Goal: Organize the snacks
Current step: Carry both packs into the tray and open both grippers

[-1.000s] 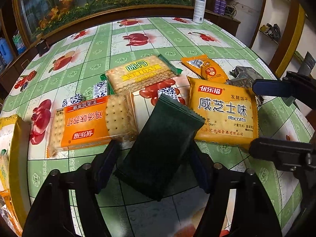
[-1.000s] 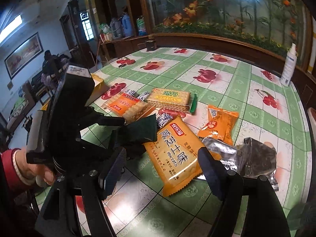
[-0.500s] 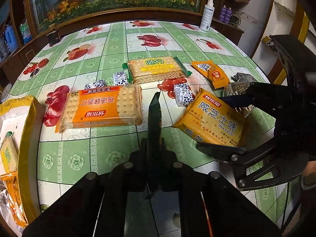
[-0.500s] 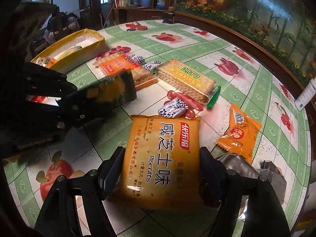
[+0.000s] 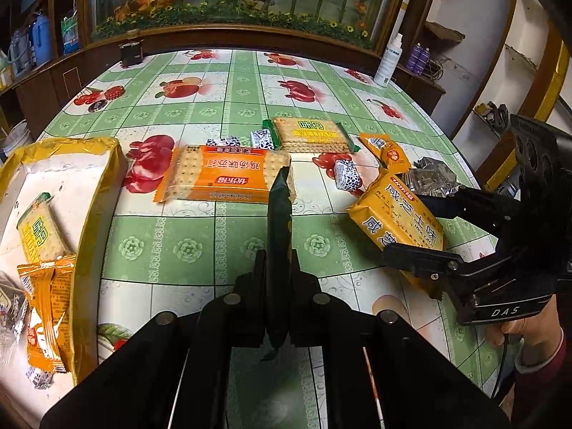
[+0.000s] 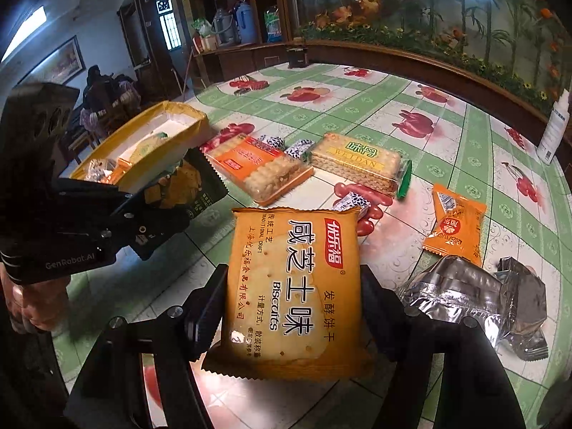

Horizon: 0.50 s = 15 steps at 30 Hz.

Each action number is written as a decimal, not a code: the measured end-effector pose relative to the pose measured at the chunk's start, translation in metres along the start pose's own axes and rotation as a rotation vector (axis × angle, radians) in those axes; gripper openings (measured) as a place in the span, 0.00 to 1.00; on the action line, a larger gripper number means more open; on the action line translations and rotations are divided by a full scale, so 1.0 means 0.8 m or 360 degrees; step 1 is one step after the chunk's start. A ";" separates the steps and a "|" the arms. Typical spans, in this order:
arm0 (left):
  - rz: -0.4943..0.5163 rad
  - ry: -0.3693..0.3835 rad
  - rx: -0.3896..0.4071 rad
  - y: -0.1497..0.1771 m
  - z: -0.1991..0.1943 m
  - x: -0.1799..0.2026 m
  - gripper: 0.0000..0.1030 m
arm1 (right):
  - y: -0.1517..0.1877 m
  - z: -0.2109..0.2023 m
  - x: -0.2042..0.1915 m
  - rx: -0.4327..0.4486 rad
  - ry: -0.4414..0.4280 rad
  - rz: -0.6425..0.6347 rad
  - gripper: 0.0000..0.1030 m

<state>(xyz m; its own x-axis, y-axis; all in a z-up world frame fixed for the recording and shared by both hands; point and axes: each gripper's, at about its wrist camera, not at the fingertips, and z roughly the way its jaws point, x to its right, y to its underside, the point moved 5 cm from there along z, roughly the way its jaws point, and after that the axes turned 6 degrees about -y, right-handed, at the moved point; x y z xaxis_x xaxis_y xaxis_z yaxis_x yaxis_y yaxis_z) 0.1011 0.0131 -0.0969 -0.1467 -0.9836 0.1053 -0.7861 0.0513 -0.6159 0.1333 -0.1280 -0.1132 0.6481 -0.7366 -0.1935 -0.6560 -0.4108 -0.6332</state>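
My left gripper (image 5: 278, 275) is shut on a dark green snack packet (image 5: 279, 221), held edge-on above the table; the packet also shows in the right wrist view (image 6: 195, 186). My right gripper (image 6: 293, 307) is shut on a yellow biscuit packet (image 6: 293, 279), lifted off the table; that packet shows in the left wrist view (image 5: 397, 214). A yellow box (image 5: 96, 193) at the left holds several snacks; it also shows in the right wrist view (image 6: 178, 132).
On the green fruit-print tablecloth (image 5: 221, 114) lie an orange cracker pack (image 5: 221, 175), a WEIDAN cracker pack (image 5: 311, 136), a small orange sachet (image 5: 388, 152), small blue-white candies (image 5: 346, 175) and silver foil wrappers (image 6: 475, 293). A white bottle (image 5: 388, 60) stands at the far edge.
Both grippers have risen and drawn back with their packets. The right gripper has closed on the yellow biscuit packet and lifted it. The yellow box has come further into view at the left.
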 end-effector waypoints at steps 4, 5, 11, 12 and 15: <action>-0.0047 -0.0037 0.0025 0.006 -0.017 -0.014 0.06 | -0.006 -0.009 -0.017 0.0050 -0.0058 0.0046 0.69; -0.0058 -0.0055 0.0034 0.008 -0.023 -0.019 0.06 | -0.007 -0.010 -0.022 0.0056 -0.0072 0.0052 0.69; -0.0113 -0.0217 0.0109 0.015 -0.058 -0.048 0.06 | -0.014 -0.009 -0.062 0.0095 -0.0180 0.0060 0.69; -0.0126 -0.0228 0.0122 0.016 -0.064 -0.055 0.06 | -0.016 -0.008 -0.068 0.0101 -0.0199 0.0059 0.69; -0.0174 -0.0267 0.0148 0.021 -0.078 -0.075 0.06 | -0.023 -0.003 -0.090 0.0111 -0.0250 0.0048 0.69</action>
<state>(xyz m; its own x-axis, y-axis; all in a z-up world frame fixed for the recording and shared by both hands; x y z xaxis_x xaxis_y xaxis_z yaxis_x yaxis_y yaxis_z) 0.0591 0.0837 -0.0652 0.0447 -0.9978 0.0487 -0.7318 -0.0659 -0.6784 0.0976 -0.0692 -0.0859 0.6845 -0.6526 -0.3248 -0.6513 -0.3472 -0.6747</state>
